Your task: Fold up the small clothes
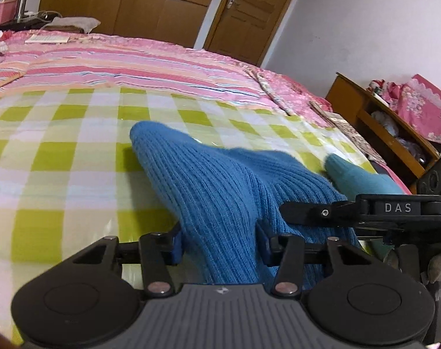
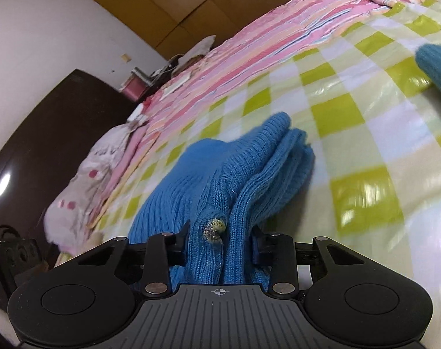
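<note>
Blue ribbed knit garment (image 1: 220, 186): lying lengthwise ahead of both grippers, reaching across the green-checked sheet (image 1: 60, 151); left gripper (image 1: 219, 247) and right gripper (image 2: 220, 247) jaws are each clamping its near end.

Blue ribbed knit garment (image 1: 220, 180), bunched and lifted at the near end, far end draped on the green-checked sheet; small yellow-dark spot on the knit. Teal knit piece (image 1: 362, 177) lies beside it.

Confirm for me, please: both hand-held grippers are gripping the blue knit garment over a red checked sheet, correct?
Not quite: the checked sheet is green and white, not red, as the left wrist view shows. Both the left hand-held gripper and the right hand-held gripper do grip the blue knit garment.
</note>
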Demonstrator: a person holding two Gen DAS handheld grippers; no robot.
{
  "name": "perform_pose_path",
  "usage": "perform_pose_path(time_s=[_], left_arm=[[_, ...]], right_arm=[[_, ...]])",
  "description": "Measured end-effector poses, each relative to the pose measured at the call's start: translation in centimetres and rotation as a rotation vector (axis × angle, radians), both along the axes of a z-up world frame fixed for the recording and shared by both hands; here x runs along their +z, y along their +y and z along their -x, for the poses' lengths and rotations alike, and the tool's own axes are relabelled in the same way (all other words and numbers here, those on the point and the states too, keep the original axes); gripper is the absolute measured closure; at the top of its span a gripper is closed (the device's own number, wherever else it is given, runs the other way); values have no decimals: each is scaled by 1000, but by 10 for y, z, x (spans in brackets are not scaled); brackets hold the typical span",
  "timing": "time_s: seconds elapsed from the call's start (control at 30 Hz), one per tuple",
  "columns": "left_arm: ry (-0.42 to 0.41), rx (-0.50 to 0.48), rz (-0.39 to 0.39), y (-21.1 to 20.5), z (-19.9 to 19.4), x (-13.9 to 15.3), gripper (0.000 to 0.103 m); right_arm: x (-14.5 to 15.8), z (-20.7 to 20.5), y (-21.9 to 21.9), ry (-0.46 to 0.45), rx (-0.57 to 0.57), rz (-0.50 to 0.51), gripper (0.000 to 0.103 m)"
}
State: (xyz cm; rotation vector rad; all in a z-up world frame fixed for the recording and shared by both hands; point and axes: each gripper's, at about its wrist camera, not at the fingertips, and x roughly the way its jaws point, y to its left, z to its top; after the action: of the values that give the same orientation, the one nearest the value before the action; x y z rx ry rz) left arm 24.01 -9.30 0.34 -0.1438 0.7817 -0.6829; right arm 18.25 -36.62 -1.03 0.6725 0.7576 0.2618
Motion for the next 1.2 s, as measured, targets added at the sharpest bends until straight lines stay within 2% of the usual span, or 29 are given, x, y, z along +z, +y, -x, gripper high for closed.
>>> perform_pose_path(time_s=[0.23,0.4,0.43,0.53,0.57,0.63,0.77,0.83,0.87,0.97,1.07,1.2], left_arm=[[19,-36,-30,20,69,-9,51],[40,-42,-42,23,99,-17,51],[39,-39,-51,23,102,-19,50],[27,-22,-93,24,109,-20,48],[22,-16,-98,26,112,-18,47],[3,-2,-105,33,115,-11,47],[-70,43,-118,42,118,9,48],[-96,76,-133,38,112,17,48],[-106,99,-150,34,107,20,48],[-135,123,-190,18,98,19,48],[-131,140,-238,4,89,12,48],[-108,143,-310,-9,81,-2,44]], right_arm=[[-4,70,21,44,25,34,67],[-10,112,29,59,8,85,67],[-12,117,29,63,0,82,66],[-18,127,27,80,-35,97,53],[-17,131,25,81,-54,112,52],[-9,141,21,58,-82,132,52],[22,159,18,-33,-168,261,52],[33,157,20,-74,-186,294,58],[37,153,21,-91,-182,300,65],[38,137,34,-109,-134,332,74],[26,117,43,-87,-107,386,78],[2,101,39,-12,-122,441,80]])
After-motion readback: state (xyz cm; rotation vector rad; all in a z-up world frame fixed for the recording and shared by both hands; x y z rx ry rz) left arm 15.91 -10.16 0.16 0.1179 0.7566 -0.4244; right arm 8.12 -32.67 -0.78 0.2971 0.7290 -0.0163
